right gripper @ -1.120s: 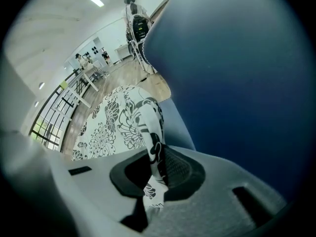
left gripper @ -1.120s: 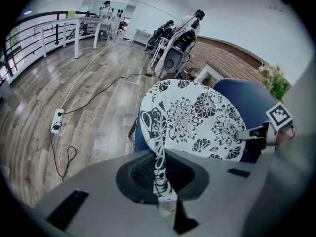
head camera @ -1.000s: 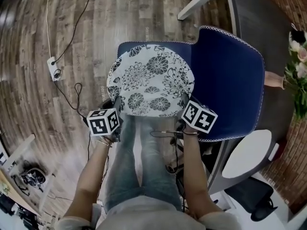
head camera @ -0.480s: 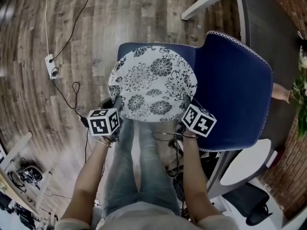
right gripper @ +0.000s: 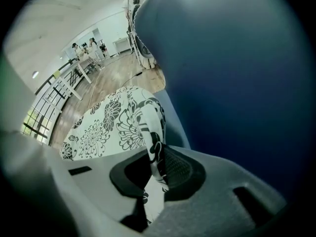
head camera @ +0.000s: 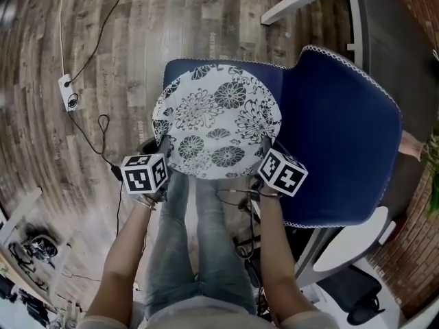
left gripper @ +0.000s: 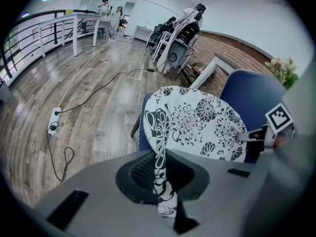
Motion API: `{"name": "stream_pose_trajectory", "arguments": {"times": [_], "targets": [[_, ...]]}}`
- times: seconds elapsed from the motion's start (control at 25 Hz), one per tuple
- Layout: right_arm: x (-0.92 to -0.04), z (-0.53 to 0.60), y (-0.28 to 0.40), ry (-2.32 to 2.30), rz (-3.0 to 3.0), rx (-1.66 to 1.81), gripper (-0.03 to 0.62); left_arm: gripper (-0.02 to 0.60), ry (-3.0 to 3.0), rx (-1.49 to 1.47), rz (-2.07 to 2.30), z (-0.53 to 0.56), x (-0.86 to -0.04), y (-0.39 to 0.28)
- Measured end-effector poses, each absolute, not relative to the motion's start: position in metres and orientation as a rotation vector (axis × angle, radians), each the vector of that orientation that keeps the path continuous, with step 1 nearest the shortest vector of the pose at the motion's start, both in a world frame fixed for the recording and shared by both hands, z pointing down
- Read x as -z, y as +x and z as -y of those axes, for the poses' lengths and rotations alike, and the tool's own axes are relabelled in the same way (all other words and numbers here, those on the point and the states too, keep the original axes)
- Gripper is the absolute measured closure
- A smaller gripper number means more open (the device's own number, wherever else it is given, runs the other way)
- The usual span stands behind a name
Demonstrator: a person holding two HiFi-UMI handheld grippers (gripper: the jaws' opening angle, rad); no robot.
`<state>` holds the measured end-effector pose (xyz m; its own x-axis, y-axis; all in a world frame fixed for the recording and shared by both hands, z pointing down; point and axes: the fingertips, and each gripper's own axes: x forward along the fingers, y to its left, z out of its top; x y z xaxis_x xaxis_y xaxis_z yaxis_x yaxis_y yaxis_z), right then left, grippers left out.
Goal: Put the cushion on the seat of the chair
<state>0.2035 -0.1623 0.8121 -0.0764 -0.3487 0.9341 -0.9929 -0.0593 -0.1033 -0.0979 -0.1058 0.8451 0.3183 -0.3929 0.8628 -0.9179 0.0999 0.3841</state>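
Note:
A round white cushion [head camera: 216, 120] with black flower print lies over the seat of a blue chair [head camera: 343, 136]. My left gripper [head camera: 164, 157] is shut on the cushion's near-left edge [left gripper: 160, 181]. On the near-right edge [right gripper: 154, 157] my right gripper [head camera: 266, 149] is shut the same way. The chair's blue backrest [right gripper: 237, 78] rises close on the right. In the left gripper view the cushion [left gripper: 197, 122] spreads flat away from the jaws, with the right gripper's marker cube [left gripper: 279, 117] at its far side.
A power strip [head camera: 67, 91] and black cables [head camera: 103, 136] lie on the wooden floor to the left. A dark table [head camera: 384, 19] with a white leg stands behind the chair. A white stool [head camera: 346, 238] is at the lower right. The person's legs [head camera: 199, 245] stand before the chair.
Both grippers have sunk a little with the cushion, which now sits lower over the blue seat. The grips have not altered.

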Motion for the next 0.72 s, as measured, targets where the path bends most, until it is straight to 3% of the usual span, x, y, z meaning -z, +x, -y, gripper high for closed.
{"name": "stream_pose_trajectory", "arguments": {"times": [0.72], "targets": [[-0.859, 0.172, 0.214, 1.482, 1.449, -1.081, 0.557, 0.560, 1.476, -0.553, 1.284, 0.118, -0.883, -0.103]]}}
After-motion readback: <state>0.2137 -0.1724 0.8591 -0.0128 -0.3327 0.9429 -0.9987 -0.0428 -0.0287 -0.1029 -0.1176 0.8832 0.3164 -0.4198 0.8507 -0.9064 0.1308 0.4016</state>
